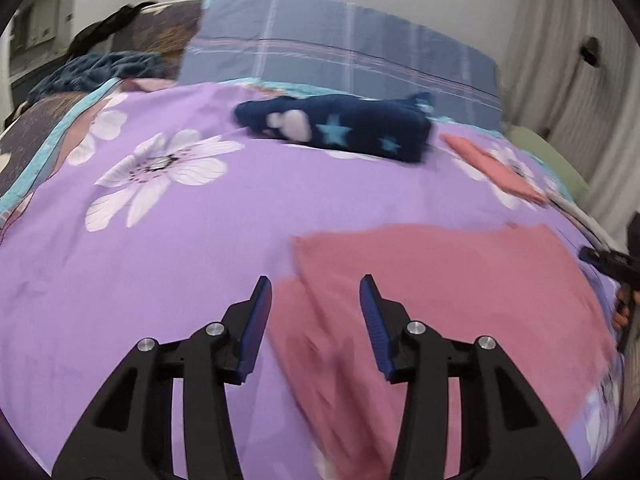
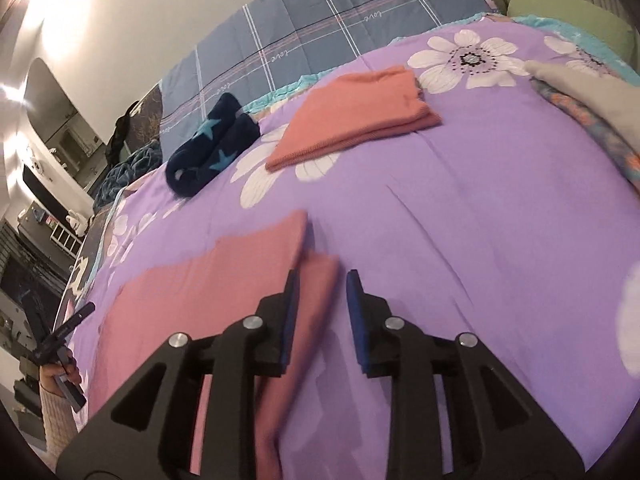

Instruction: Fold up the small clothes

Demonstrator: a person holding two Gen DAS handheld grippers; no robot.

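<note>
A pink garment [image 1: 460, 280] [image 2: 208, 292] lies spread flat on the purple flowered bedspread [image 1: 180, 260] [image 2: 500, 220]. My left gripper [image 1: 315, 280] hovers open over the garment's left edge, and nothing is pinched between its blue pads. My right gripper [image 2: 323, 276] is open above the garment's right edge, where a folded strip of the cloth shows through the gap, lying on the bed below. Farther back lie a folded salmon garment [image 2: 360, 120] [image 1: 496, 168] and a bundled navy piece with blue stars [image 1: 340, 128] [image 2: 212, 144].
A blue plaid quilt [image 1: 340, 52] [image 2: 320, 32] runs along the wall at the head of the bed. A green pillow [image 2: 572, 16] and a grey cloth [image 2: 580, 88] lie at the far right. A dark teal blanket [image 1: 100, 68] is bunched at the far left.
</note>
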